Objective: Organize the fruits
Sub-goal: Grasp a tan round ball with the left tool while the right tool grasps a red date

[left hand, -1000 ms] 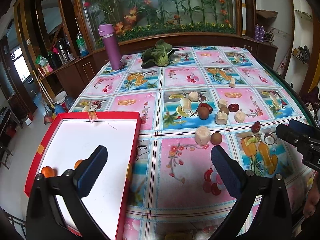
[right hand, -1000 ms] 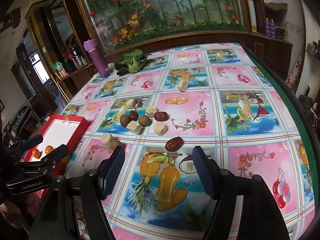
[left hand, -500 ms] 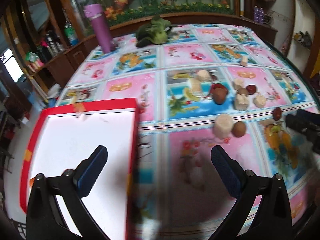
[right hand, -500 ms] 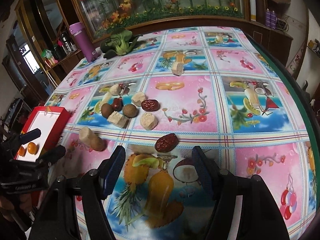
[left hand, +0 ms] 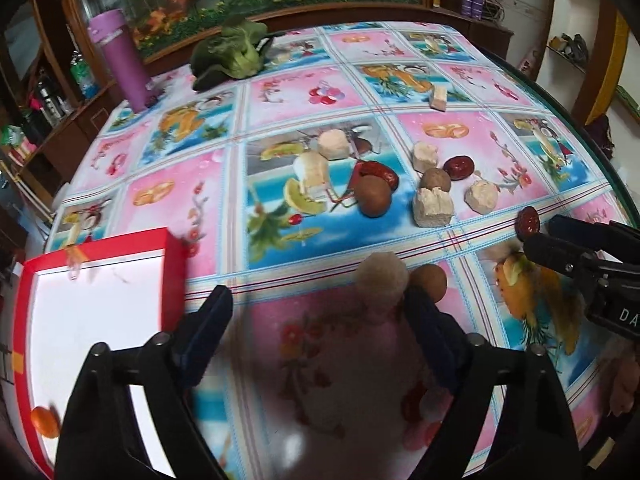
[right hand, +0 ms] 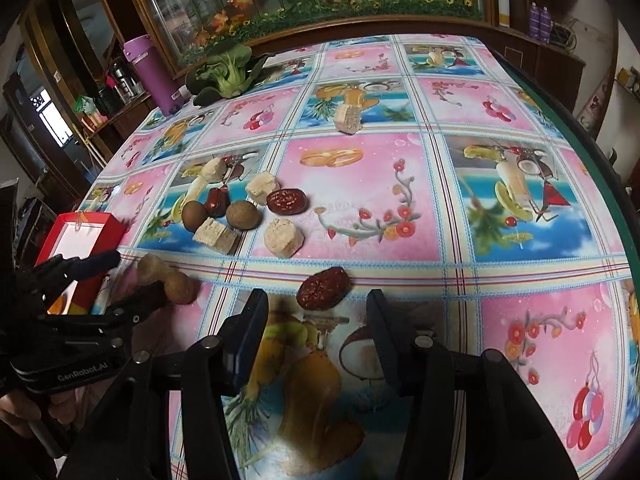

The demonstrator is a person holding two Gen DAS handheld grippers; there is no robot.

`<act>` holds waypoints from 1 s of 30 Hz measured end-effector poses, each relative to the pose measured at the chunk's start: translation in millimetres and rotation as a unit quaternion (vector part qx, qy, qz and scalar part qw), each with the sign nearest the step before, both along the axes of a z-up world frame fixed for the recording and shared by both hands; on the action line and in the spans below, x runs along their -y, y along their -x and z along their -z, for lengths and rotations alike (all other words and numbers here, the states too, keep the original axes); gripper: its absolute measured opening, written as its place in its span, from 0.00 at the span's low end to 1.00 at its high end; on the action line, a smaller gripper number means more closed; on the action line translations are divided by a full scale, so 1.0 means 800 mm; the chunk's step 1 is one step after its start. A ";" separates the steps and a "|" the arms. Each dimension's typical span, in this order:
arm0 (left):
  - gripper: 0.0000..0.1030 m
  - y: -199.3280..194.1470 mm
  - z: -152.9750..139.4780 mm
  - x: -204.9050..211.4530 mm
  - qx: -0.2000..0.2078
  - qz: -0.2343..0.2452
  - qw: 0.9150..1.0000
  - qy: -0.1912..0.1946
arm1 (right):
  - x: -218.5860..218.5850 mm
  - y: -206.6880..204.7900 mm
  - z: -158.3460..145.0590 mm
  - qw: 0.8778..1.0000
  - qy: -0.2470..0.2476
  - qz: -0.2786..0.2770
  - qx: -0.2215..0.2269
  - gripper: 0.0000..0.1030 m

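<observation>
The left tongs [left hand: 320,300] are narrowing over the fruit-patterned oilcloth surface [left hand: 360,80], nothing pinched yet; a pale fuzzy cylinder chunk [left hand: 382,278] and a round brown longan [left hand: 429,280] sit just at their tips. The right tongs [right hand: 318,308] are also narrowing, unclamped, with a wrinkled dark-red date [right hand: 323,287] lying just ahead of their tips. Farther off cluster more brown longans, red dates and pale cubes [right hand: 240,208]. A small orange fruit [left hand: 45,422] lies in the red-rimmed white tray [left hand: 176,256].

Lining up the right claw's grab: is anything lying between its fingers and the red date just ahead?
No. In the right wrist view only bare printed tablecloth separates the closing right claw from the red date; nothing is between its fingers yet.
</observation>
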State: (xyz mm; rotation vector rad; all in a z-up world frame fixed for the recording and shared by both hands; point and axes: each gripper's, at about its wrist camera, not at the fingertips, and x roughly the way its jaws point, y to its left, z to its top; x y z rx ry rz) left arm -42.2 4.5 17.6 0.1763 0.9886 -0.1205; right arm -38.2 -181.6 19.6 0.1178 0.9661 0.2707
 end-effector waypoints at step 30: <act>0.28 0.014 -0.011 -0.017 0.009 -0.002 0.996 0.093 | -0.027 0.017 -0.027 0.999 -0.039 -0.021 0.014 0.24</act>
